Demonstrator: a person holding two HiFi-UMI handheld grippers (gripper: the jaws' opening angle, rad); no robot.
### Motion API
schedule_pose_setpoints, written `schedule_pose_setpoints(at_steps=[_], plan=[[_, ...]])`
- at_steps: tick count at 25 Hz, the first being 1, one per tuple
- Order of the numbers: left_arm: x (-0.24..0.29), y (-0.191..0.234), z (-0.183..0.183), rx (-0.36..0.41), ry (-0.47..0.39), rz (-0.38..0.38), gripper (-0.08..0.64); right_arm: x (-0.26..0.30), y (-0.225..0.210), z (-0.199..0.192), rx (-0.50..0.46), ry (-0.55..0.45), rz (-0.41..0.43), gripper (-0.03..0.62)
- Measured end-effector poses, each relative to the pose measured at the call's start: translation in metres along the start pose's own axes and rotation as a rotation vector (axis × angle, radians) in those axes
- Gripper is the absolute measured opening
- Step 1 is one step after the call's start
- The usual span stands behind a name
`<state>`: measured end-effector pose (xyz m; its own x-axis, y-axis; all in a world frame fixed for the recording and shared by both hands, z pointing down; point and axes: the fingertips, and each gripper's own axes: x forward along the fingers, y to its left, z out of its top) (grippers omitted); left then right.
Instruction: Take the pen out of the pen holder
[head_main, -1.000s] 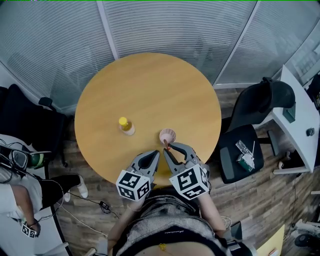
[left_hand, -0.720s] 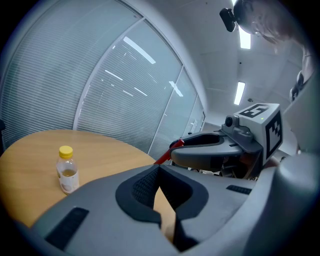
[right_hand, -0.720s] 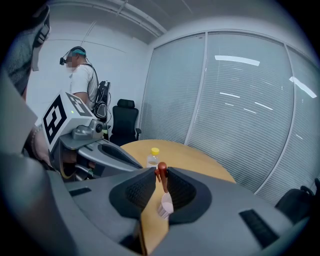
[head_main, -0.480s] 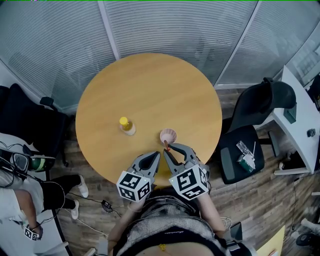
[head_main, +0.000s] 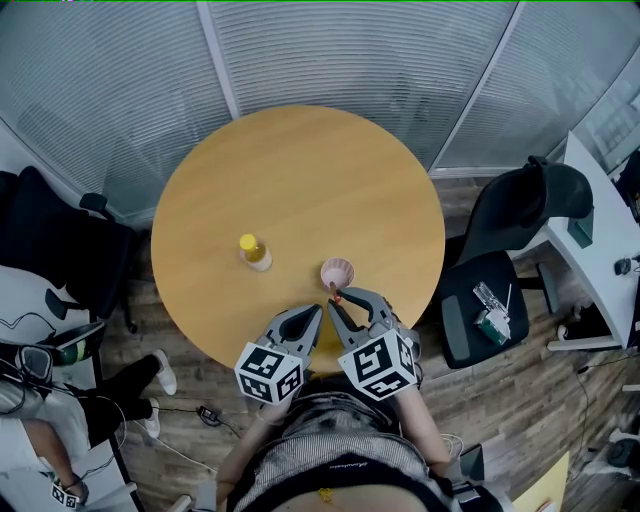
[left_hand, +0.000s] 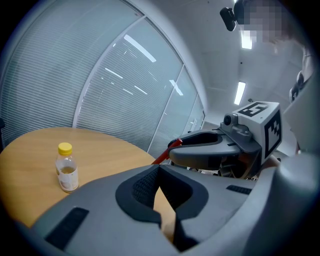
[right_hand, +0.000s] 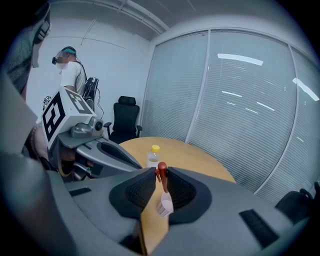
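A small pink pen holder (head_main: 338, 270) stands on the round wooden table (head_main: 300, 170) near its front edge. A red pen (head_main: 334, 292) leans out of it toward me. My right gripper (head_main: 340, 294) is shut on the pen's top end. In the right gripper view the red pen (right_hand: 161, 176) sits pinched between the jaw tips of the right gripper (right_hand: 160, 173), with the pen holder (right_hand: 166, 204) just below. Beside it on the left, my left gripper (head_main: 314, 309) is shut on nothing. In the left gripper view, the left gripper (left_hand: 159, 169) has the pen (left_hand: 162, 156) to its right.
A small bottle (head_main: 254, 252) with a yellow cap stands left of the holder, also in both gripper views as the bottle (left_hand: 67, 168) (right_hand: 154, 156). A black office chair (head_main: 500, 270) and a white desk (head_main: 600, 230) are to the right. A person (head_main: 40, 400) sits at lower left. Blinded glass walls stand behind.
Both grippers, the pen and the holder stay where they were. Only the person at the lower left has shifted.
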<state>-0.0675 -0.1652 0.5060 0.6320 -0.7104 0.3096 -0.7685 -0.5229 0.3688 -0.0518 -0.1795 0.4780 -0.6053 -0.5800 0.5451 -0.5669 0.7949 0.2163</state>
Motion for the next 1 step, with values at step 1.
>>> schedule_pose_setpoints(at_steps=[1], plan=[[0.0002, -0.0001, -0.0003, 0.000, 0.000, -0.001, 0.003, 0.0004, -0.0001, -0.0003, -0.001, 0.001, 0.000, 0.083]])
